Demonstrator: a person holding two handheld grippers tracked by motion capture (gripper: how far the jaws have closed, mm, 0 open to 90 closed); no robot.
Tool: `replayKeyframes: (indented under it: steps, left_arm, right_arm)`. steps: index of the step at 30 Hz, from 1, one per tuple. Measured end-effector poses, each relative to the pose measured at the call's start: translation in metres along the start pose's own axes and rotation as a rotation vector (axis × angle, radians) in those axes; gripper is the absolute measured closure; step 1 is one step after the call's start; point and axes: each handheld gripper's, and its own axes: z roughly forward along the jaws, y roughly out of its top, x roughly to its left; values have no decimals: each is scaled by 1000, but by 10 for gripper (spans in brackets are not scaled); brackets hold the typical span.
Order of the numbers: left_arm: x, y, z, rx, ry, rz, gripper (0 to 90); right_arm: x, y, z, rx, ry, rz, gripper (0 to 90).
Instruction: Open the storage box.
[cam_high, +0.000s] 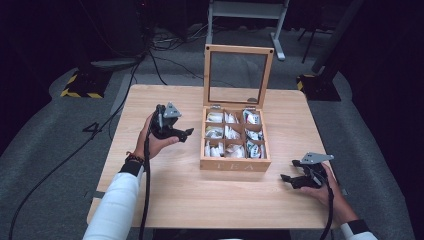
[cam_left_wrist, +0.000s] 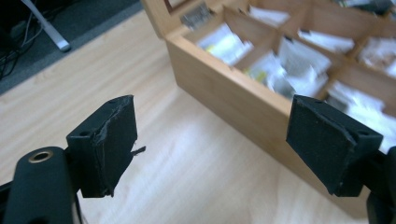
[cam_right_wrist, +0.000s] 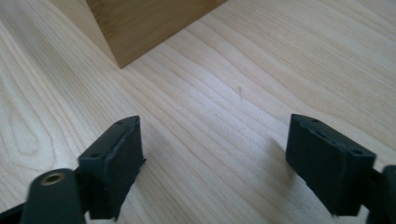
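Observation:
A wooden tea box (cam_high: 235, 165) stands on the table with its glass-paned lid (cam_high: 238, 75) raised upright. Its compartments hold several white tea bags (cam_high: 215, 132). My left gripper (cam_high: 186, 134) hovers just left of the box, pointing toward it, open with nothing between its jaws. In the left gripper view the box wall (cam_left_wrist: 224, 88) and tea bags (cam_left_wrist: 299, 60) lie just beyond the open gripper (cam_left_wrist: 210, 135). My right gripper (cam_high: 289, 170) rests low near the box's front right corner, open and empty. The right gripper view shows that gripper (cam_right_wrist: 212, 144) over bare wood, with the box corner (cam_right_wrist: 140, 23) ahead.
The light wooden table (cam_high: 165, 100) has free room on both sides of the box and in front of it. Beyond the far edge are grey floor, cables (cam_high: 165, 42), a white stand (cam_high: 245, 15) and yellow-black marked bases (cam_high: 80, 85).

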Motion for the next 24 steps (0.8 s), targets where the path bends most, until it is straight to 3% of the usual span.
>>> replayKeyframes:
  steps: [5, 9, 13, 17, 21, 24]
  left_arm:
    - [-12, -19, -11, 19, -24, 28, 168]
    - [-23, -35, -14, 65, -34, 60, 168]
    - [-31, -53, -17, 80, -58, 42, 168]
    - [-38, -69, -16, 133, -54, 61, 168]
    - [-44, -81, -20, 131, -60, 48, 168]
    - [-43, -88, -22, 154, -99, 28, 169]
  right_arm:
    - [1, 7, -8, -40, 22, -6, 237]
    - [1, 18, -20, -91, 46, -21, 273]
    - [4, 31, -28, -115, 45, -49, 311]
    - [9, 43, -32, -128, 35, -92, 347]
    - [14, 56, -35, -161, 33, -122, 364]
    - [17, 68, -35, -176, 47, -130, 372]
